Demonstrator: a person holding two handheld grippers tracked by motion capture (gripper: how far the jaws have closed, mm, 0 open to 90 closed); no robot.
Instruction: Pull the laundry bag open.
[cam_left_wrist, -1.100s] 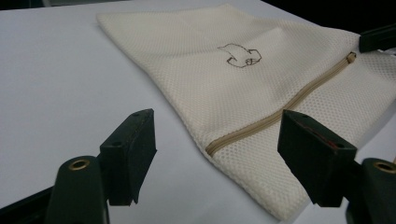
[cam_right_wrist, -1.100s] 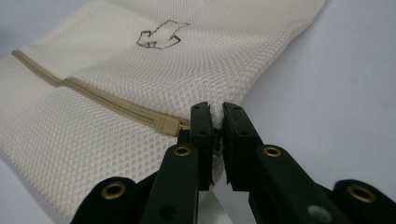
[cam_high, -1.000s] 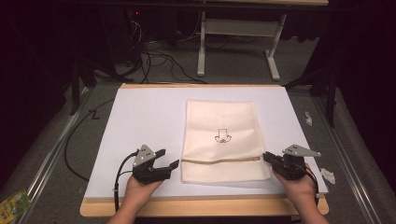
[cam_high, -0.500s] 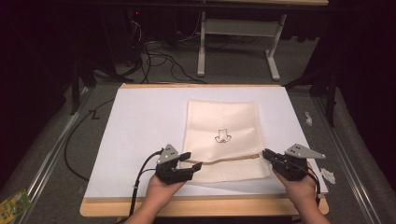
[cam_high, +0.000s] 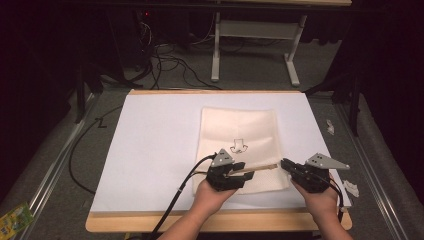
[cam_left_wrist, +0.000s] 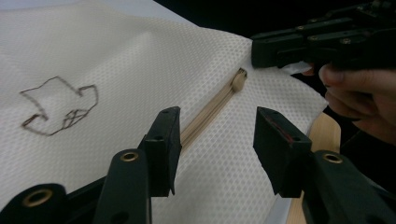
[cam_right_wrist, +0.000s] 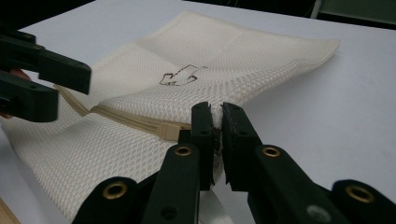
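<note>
Unzipping a mesh bag on the worktop (cam_high: 160, 130)

The right gripper (cam_right_wrist: 216, 135) is pinching the mesh bag (cam_high: 240, 130) edge; the left gripper (cam_left_wrist: 215, 140), jaws apart, is straddling the zipper (cam_left_wrist: 210, 109), likely needing the pull (cam_left_wrist: 239, 79) next.

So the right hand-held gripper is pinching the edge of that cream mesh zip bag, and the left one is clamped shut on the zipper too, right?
Not quite. The left hand-held gripper is open, its jaws straddling the tan zipper of the cream mesh zip bag, as the left gripper view shows. The right hand-held gripper does pinch the bag's edge.
</note>
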